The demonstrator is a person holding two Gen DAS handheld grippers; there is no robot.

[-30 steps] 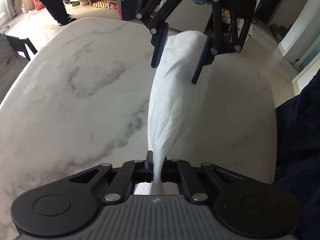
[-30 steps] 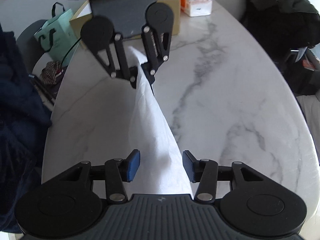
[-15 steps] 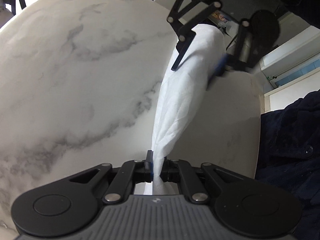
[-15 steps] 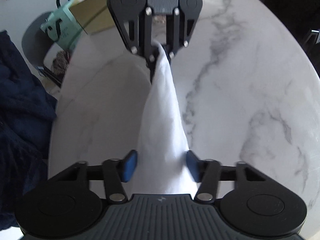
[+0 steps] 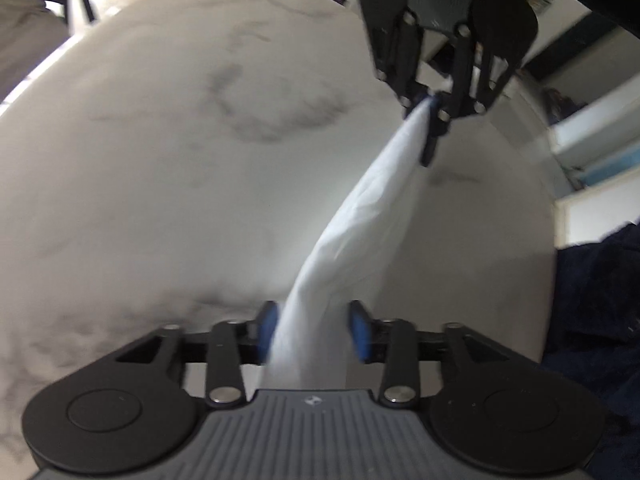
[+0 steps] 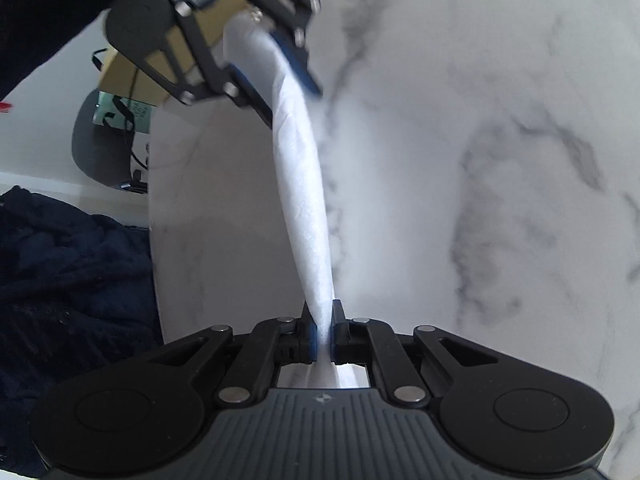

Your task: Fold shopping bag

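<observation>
So from the left wrist view, the left claw (image 5: 314,330) has its blue pads spread apart, with the white shopping bag (image 5: 360,232) running loose between them, not pinched. The bag stretches as a twisted strip above the marble worktop (image 5: 160,160) up to the right claw (image 5: 430,120), which is clenched on its far end. It's all a bit blurry. From the right wrist view, the right claw (image 6: 322,332) is clamped tight on the bag (image 6: 302,176), and the strip runs up to the left claw (image 6: 276,64), whose pads sit either side of it over the worktop (image 6: 480,160).
</observation>
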